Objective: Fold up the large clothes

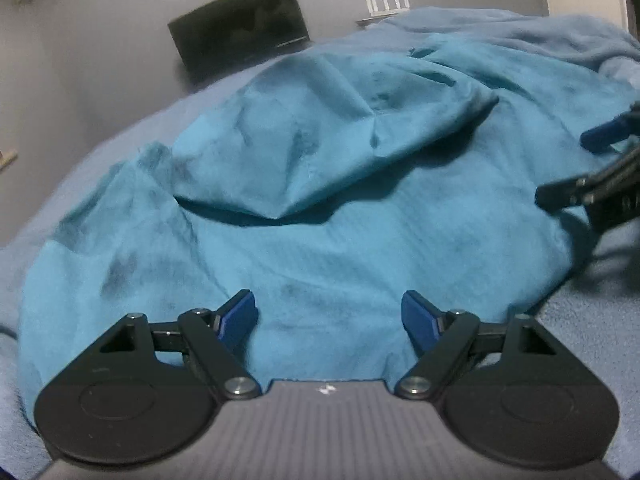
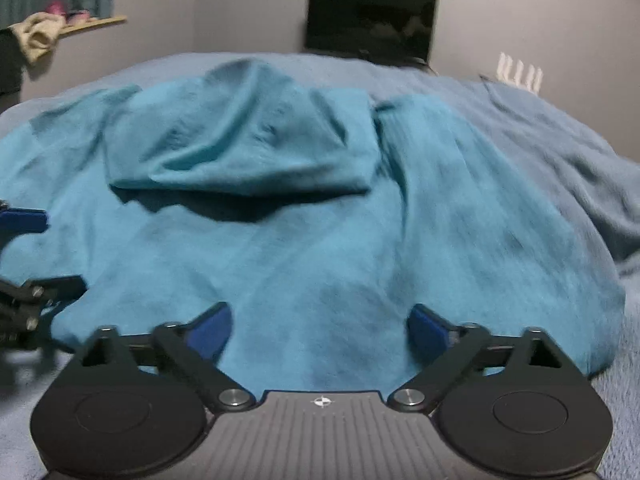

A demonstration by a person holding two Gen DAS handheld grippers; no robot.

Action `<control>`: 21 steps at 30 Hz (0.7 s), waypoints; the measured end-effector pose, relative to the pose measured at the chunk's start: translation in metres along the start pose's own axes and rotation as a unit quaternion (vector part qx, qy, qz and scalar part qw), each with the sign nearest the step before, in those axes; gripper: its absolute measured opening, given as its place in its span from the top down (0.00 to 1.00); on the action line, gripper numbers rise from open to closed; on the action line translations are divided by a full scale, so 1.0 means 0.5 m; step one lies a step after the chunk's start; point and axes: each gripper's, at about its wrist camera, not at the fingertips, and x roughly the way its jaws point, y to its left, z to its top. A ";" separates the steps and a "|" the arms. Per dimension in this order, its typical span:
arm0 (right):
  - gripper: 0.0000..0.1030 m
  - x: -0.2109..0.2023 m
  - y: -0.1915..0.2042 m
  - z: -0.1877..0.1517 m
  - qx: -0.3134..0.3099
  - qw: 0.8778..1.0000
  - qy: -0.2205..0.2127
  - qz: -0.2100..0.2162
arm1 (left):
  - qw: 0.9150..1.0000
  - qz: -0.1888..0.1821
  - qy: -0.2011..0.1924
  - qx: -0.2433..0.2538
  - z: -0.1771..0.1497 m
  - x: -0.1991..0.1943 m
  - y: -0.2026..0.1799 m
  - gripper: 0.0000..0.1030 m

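Teal garment [image 1: 360,240], rumpled, perhaps half-folded

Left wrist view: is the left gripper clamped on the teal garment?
No, the left gripper has both pads apart above the teal garment, pinching nothing.

Bedcover [image 2: 540,152]: grey-blue, rumpled.
Screen [image 2: 370,20]: dark, against wall.
Router [image 1: 387,0]: white, four antennas.

A bed [image 2: 520,128] covered in a grey-blue fleece blanket [image 1: 592,336] is filling both wrist views. A large teal garment [image 1: 360,240] is lying crumpled directly on the blanket, one flap folded back over its middle and casting a dark shadow. Beyond it on the far right, the blanket is bunching into loose ridges.
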 end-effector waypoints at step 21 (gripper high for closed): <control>0.09 -0.040 -0.195 -0.096 0.384 0.921 0.022 0.060 | 0.992 -0.115 -0.008 -0.047 -0.001 -0.003 -0.065 0.04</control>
